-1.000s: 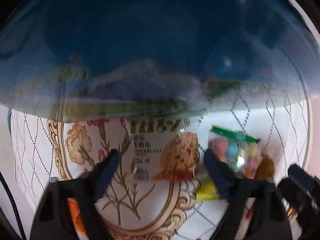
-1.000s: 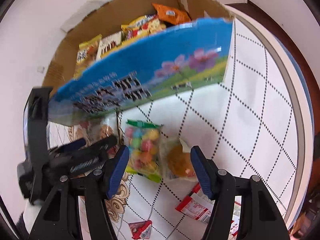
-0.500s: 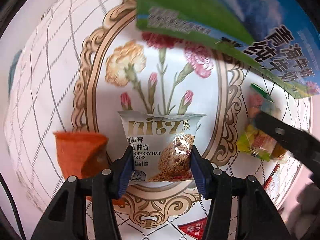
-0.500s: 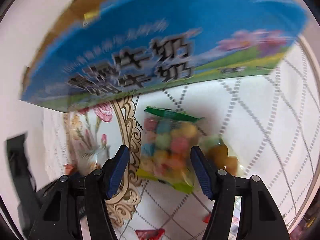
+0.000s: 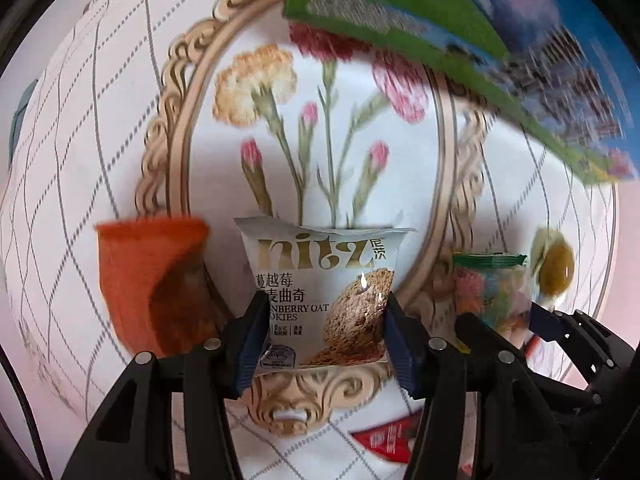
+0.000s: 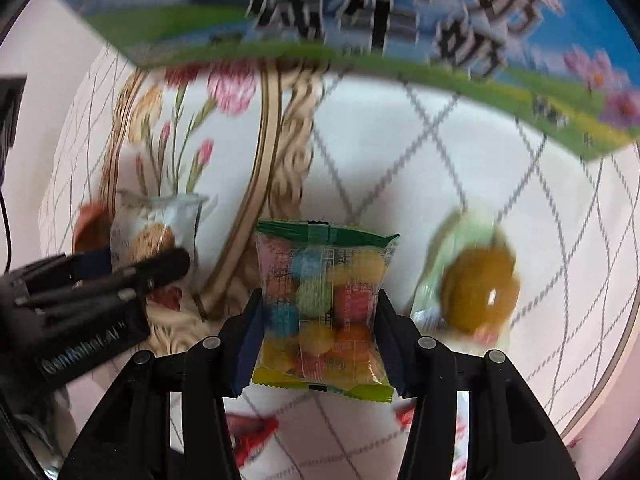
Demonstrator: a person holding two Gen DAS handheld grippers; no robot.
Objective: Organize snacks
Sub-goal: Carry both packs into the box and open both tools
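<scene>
Left hand-held gripper (image 5: 322, 334) clamped on a white cranberry oat cookie packet (image 5: 320, 292) with gold lettering, lying on the floral worktop (image 5: 328, 140). Right hand-held gripper (image 6: 318, 330), jaws just closing, pinching a clear, green-edged bag of multicoloured candy balls (image 6: 320, 304) beside it.

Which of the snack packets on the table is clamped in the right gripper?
The clear candy packet with the green top, full of coloured balls, sits between the right gripper pads. The cookie packet and yellow-ball packet lie beside it.
</scene>
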